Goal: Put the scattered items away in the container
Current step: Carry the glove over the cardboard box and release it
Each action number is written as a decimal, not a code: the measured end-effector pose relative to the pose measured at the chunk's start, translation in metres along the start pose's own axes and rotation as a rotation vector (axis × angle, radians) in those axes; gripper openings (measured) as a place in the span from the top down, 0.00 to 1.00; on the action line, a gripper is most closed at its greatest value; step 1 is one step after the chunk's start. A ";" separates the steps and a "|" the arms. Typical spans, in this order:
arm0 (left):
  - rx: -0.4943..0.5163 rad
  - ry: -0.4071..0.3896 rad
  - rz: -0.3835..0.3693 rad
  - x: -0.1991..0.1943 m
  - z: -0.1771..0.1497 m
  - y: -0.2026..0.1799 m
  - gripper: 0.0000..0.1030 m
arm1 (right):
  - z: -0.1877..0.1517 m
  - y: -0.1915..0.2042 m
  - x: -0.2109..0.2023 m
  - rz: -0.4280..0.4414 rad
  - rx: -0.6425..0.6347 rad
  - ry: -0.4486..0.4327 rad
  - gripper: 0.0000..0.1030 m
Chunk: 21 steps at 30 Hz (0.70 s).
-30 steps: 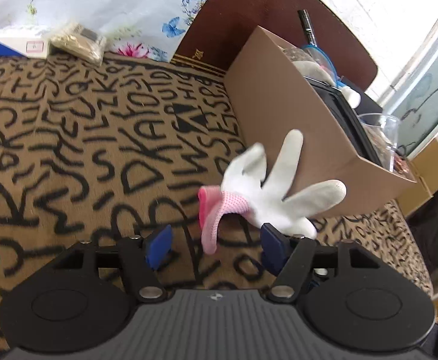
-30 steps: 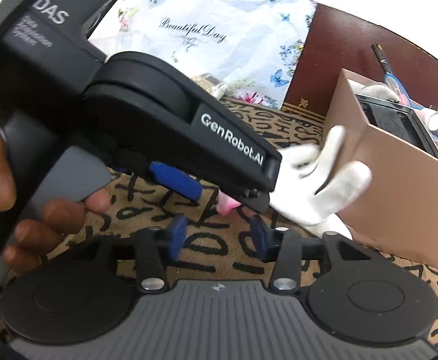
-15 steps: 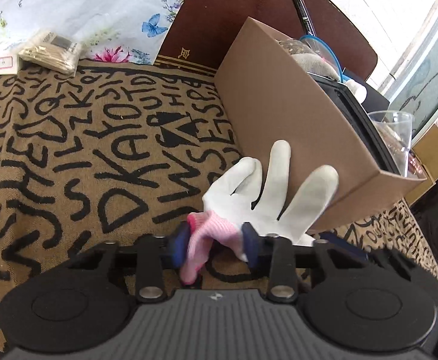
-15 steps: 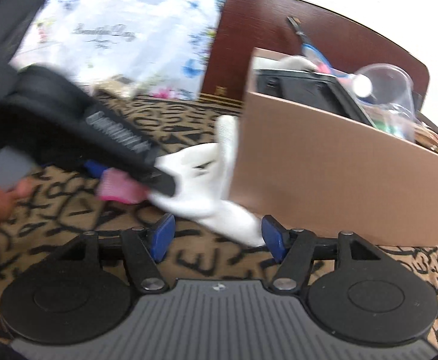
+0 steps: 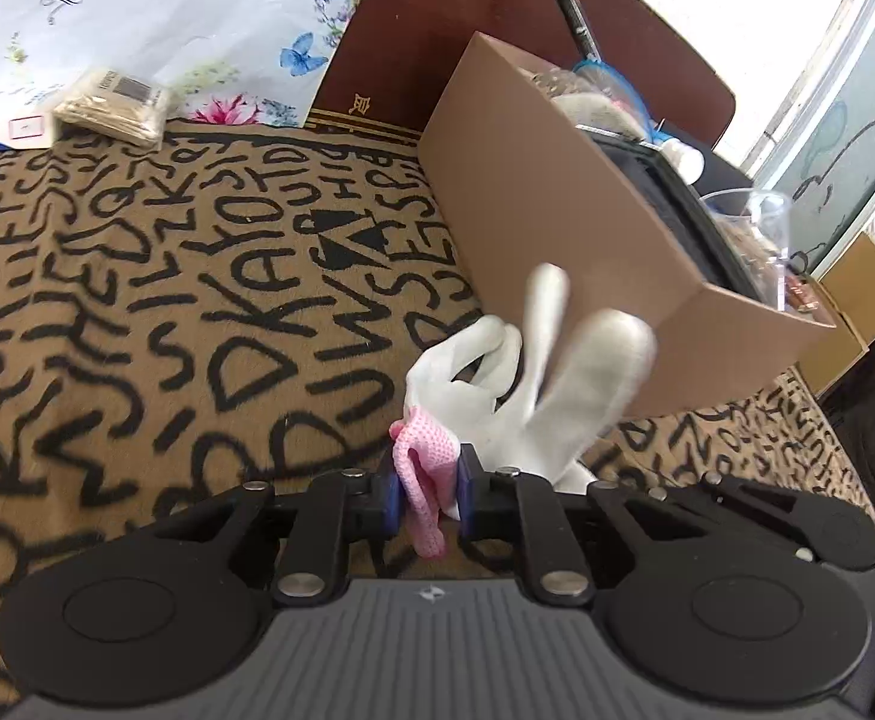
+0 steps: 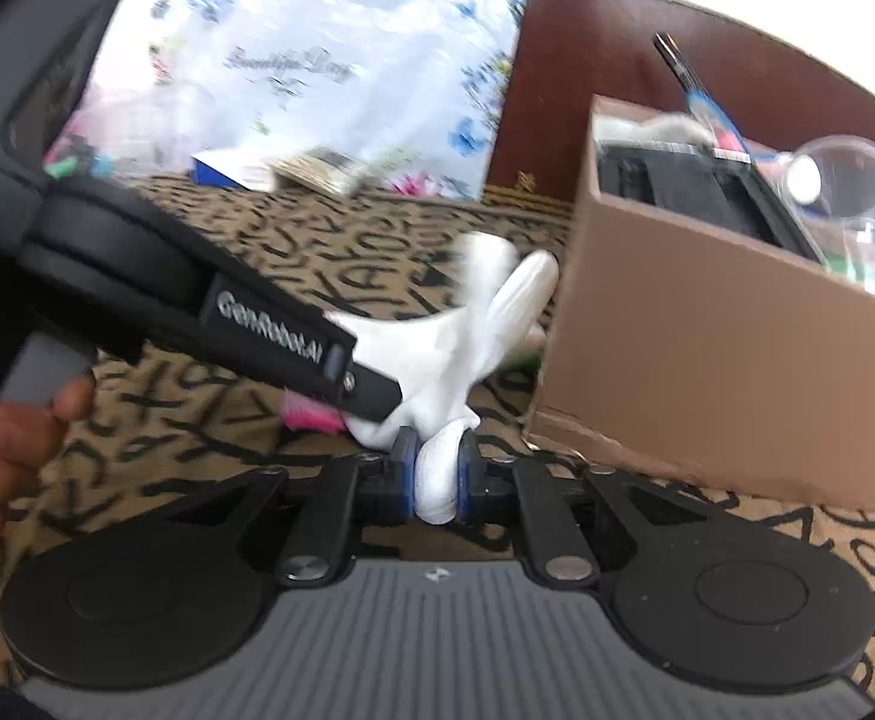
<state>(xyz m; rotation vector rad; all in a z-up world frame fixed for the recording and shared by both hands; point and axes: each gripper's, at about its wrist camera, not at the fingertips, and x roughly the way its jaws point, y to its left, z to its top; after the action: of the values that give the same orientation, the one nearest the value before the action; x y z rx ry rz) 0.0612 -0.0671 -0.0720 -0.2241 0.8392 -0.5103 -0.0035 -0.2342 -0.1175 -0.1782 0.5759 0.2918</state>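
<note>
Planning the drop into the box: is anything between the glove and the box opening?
Yes. The glove, pinched by the left gripper and the right gripper, hangs low against the box side wall, so that wall stands between. The box already holds a black case and a clear cup.

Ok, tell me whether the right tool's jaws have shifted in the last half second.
Yes. The right tool has closed on the white glove, beside the cardboard box.

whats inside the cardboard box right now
Inside the cardboard box a black case, a clear plastic cup, something white and fluffy and a pen show above the rim. The box walls hide whatever lies lower down.
</note>
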 end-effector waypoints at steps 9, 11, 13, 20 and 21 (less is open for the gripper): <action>0.093 -0.175 -0.055 -0.055 0.021 -0.047 0.84 | 0.031 -0.008 -0.060 0.028 -0.017 -0.199 0.91; 0.120 -0.213 -0.077 -0.059 0.033 -0.062 0.84 | 0.038 -0.017 -0.077 0.009 -0.015 -0.250 0.91; 0.147 -0.243 -0.097 -0.060 0.046 -0.079 0.84 | 0.048 -0.030 -0.087 -0.011 0.005 -0.291 0.91; 0.255 -0.294 -0.188 -0.038 0.100 -0.140 0.84 | 0.077 -0.094 -0.115 -0.131 0.091 -0.407 0.91; 0.266 -0.295 -0.200 -0.033 0.107 -0.148 0.84 | 0.081 -0.106 -0.115 -0.145 0.112 -0.419 0.91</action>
<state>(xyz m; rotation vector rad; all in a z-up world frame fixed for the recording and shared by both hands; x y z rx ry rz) 0.0734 -0.1783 0.0766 -0.1339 0.4571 -0.7496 -0.0199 -0.3390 0.0227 -0.0465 0.1623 0.1485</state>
